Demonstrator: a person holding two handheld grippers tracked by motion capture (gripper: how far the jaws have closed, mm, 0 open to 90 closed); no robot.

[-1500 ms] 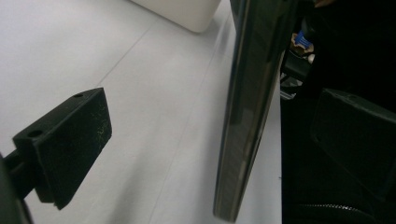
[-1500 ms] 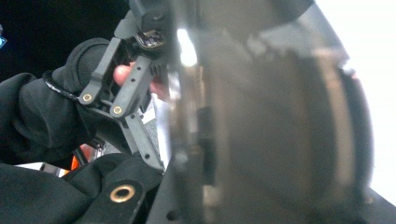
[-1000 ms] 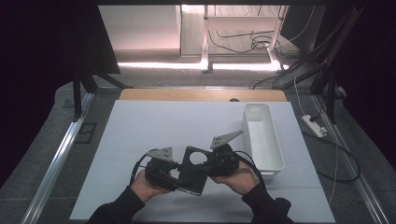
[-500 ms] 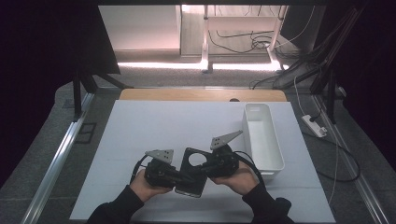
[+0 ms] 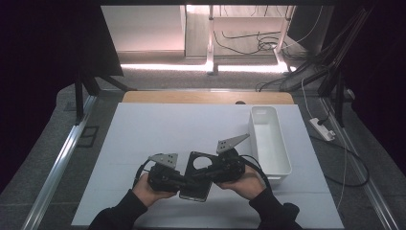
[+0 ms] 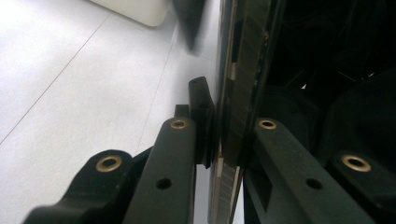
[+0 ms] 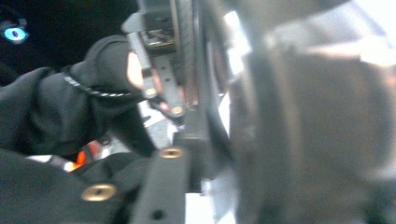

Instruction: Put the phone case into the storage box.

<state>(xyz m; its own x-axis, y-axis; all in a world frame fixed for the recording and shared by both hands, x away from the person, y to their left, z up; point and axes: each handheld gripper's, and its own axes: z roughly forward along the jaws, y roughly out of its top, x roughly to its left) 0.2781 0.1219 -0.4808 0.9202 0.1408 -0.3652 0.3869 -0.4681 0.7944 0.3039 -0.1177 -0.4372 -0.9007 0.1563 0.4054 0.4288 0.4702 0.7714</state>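
A flat black plate (image 5: 194, 189) with a round hole hangs just above the white table sheet (image 5: 167, 129), between both hands. My left gripper (image 5: 184, 178) comes in from the left and is shut on the plate's near edge. In the left gripper view its jaws (image 6: 217, 116) have just been closing and pinch the plate (image 6: 243, 70), seen edge-on. My right gripper (image 5: 206, 173) reaches in from the right. Its jaws (image 7: 205, 140) have just been opening, and the plate (image 7: 189, 56) stands between them with a bright gap on one side.
A long white bin (image 5: 268, 139) stands at the right of the sheet, close to my right hand. A wooden board (image 5: 206, 97) runs along the table's far edge. A power strip (image 5: 321, 128) and cables lie off the table at the right.
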